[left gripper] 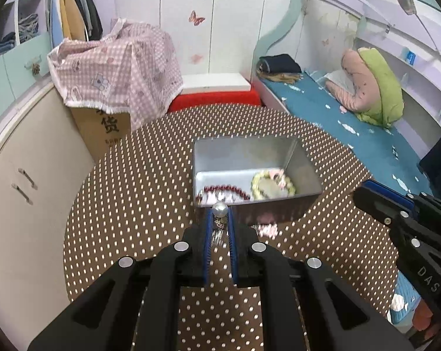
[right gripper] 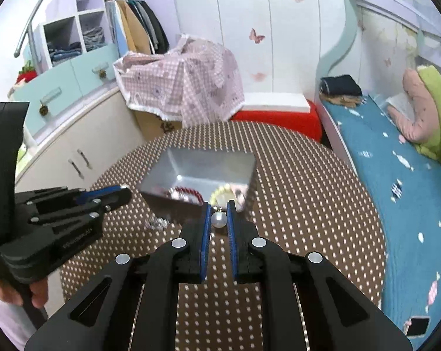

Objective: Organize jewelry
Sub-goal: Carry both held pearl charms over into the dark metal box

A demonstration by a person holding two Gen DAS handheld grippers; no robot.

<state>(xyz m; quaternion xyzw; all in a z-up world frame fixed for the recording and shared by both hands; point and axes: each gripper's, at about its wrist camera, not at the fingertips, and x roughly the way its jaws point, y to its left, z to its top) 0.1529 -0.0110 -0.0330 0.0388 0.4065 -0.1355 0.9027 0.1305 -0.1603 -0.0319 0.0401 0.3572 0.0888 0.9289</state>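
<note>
A silver metal tin (left gripper: 303, 162) stands open on the round polka-dot table (left gripper: 138, 204). It holds a dark red bead bracelet (left gripper: 229, 188) and a pale green bead bracelet (left gripper: 271, 185). My left gripper (left gripper: 220, 213) is shut on a pearl earring (left gripper: 220, 210) just in front of the tin's near wall. My right gripper (right gripper: 219, 209) is shut on a second pearl earring (right gripper: 219, 219), also at the tin's (right gripper: 173, 172) near edge. Each gripper shows in the other's view, the right (left gripper: 366, 196) and the left (right gripper: 124, 194).
A cardboard box under a pink checked cloth (left gripper: 118, 70) stands behind the table. A red stool with a white box (left gripper: 214, 99) is at the back. A bed with a blue sheet (left gripper: 352, 122) runs along the right. Cabinets (left gripper: 24, 158) line the left.
</note>
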